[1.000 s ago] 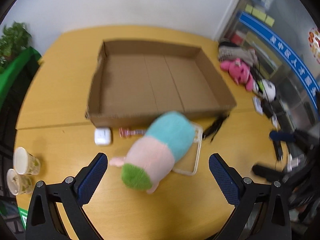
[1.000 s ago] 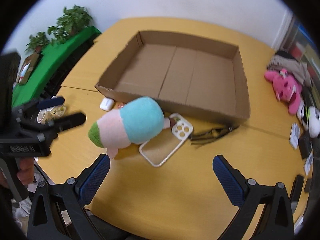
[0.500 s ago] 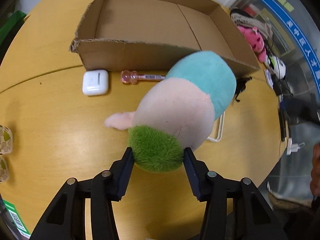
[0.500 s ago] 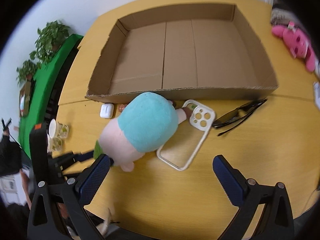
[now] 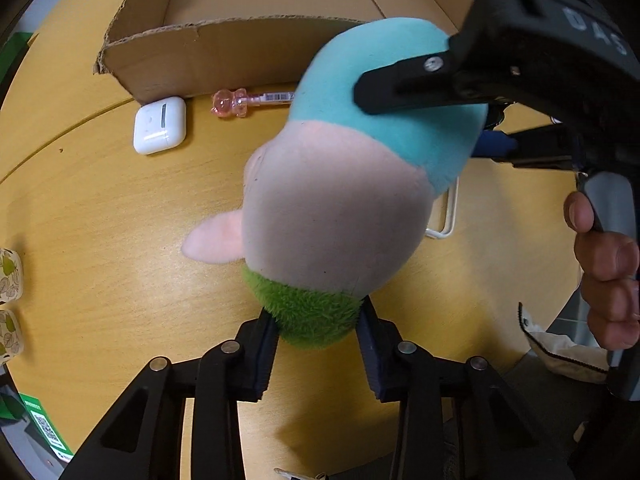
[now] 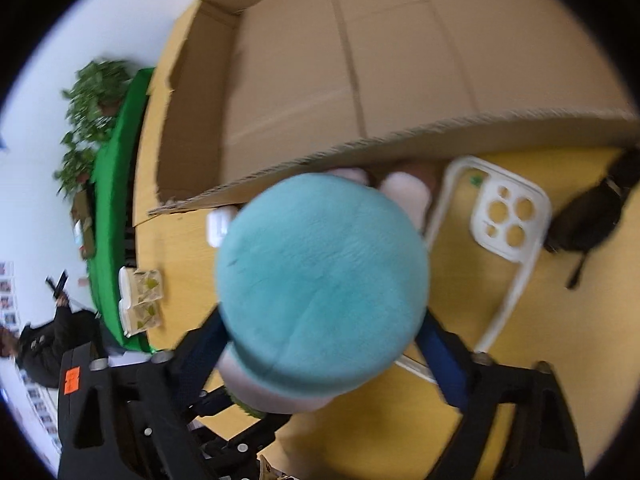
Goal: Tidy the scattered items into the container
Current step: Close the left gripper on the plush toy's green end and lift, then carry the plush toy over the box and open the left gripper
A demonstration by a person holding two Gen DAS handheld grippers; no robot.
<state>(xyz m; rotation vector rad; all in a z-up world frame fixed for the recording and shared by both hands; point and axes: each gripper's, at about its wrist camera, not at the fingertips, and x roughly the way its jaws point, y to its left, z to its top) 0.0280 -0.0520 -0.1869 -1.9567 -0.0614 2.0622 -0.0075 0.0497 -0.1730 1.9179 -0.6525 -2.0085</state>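
Observation:
A plush toy (image 5: 336, 208) with a teal, a pink and a green part lies on the wooden table, just in front of the cardboard box (image 5: 208, 52). My left gripper (image 5: 316, 320) is closing, and its pads press on the toy's green end. My right gripper (image 6: 324, 336) reaches down over the teal end (image 6: 320, 276); its jaws are closing with the blue pads against both sides of it. The left wrist view shows the right gripper (image 5: 428, 120) straddling the teal part, held by a hand (image 5: 608, 264). The box (image 6: 360, 60) holds nothing.
A white earbud case (image 5: 160, 125) and a pink pen (image 5: 240, 100) lie against the box's front wall. A white phone case (image 6: 508, 216) and black sunglasses (image 6: 588, 208) lie right of the toy. Paper cups (image 5: 8, 272) stand at the table's left edge.
Both grippers have dropped down onto the plush toy. The left jaws went from wide apart to pinching the green end. The right jaws narrowed around the teal end.

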